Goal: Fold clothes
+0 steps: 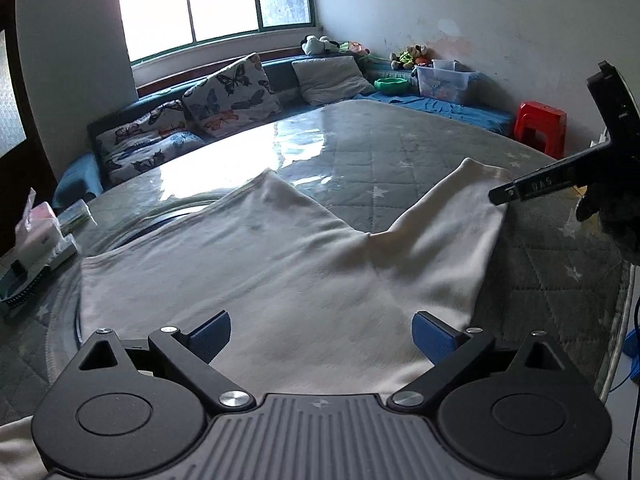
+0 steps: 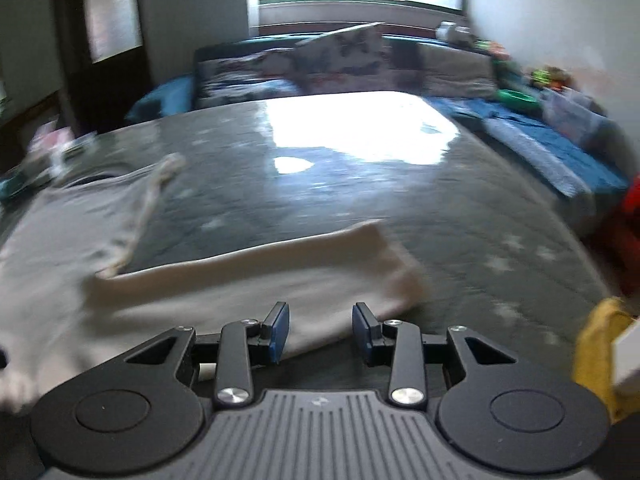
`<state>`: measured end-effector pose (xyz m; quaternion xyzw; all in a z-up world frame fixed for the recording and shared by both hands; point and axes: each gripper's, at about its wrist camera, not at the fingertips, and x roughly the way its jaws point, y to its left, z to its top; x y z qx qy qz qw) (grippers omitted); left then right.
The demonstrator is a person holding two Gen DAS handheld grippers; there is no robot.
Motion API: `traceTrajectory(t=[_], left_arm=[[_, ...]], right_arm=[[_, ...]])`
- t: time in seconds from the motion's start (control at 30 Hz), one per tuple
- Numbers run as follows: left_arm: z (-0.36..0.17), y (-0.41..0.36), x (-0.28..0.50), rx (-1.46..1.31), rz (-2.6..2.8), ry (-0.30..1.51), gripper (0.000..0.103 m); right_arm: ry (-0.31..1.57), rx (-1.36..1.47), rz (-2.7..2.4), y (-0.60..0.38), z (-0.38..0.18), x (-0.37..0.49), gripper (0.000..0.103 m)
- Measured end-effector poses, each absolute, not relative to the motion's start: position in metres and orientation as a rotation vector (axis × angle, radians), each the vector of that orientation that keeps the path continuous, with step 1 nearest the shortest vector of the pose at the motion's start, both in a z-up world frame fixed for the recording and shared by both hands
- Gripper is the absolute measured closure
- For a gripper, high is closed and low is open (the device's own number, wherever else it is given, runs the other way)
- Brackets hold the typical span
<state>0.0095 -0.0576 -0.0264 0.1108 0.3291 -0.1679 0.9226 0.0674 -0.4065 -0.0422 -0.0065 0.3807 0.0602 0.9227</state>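
Observation:
A pair of cream-white shorts lies flat on the grey quilted table, its two legs pointing away from me. My left gripper is wide open and empty, low over the waist end. My right gripper is open and empty, just above the near edge of the right leg. In the left wrist view the right gripper reaches in from the right at the hem of that leg. The right wrist view is blurred.
Tissue boxes and small items sit at the table's left edge. A sofa with butterfly cushions runs behind the table. A red stool stands at the right. A yellow object is near my right gripper.

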Motion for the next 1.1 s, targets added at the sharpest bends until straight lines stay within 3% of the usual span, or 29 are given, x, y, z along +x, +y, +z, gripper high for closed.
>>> traceTrajectory(t=[0.5,0.53,0.6,0.7,1.1], left_arm=[[-0.037,-0.065,0.017,0.220,-0.335,0.713,0.003],[-0.037,-0.065,0.017,0.219,-0.333,0.713,0.003],[-0.038,-0.065,0.017,0.217,-0.328,0.713,0.002],[-0.038,-0.064,0.018,0.213,-0.318,0.714,0.002],[-0.039,-0.055,0.017,0.199,-0.282,0.722,0.001]], right_arm=[[0.745,0.103,-0.021,-0.442,-0.056,0.083,0.065],[0.745,0.105,-0.021,-0.442,-0.056,0.083,0.067],[0.740,0.111,-0.013,-0.441,-0.053,0.082,0.081],[0.730,0.121,0.008,-0.439,-0.048,0.079,0.093],[0.633,0.126,0.212,-0.399,0.011,0.054,0.095]])
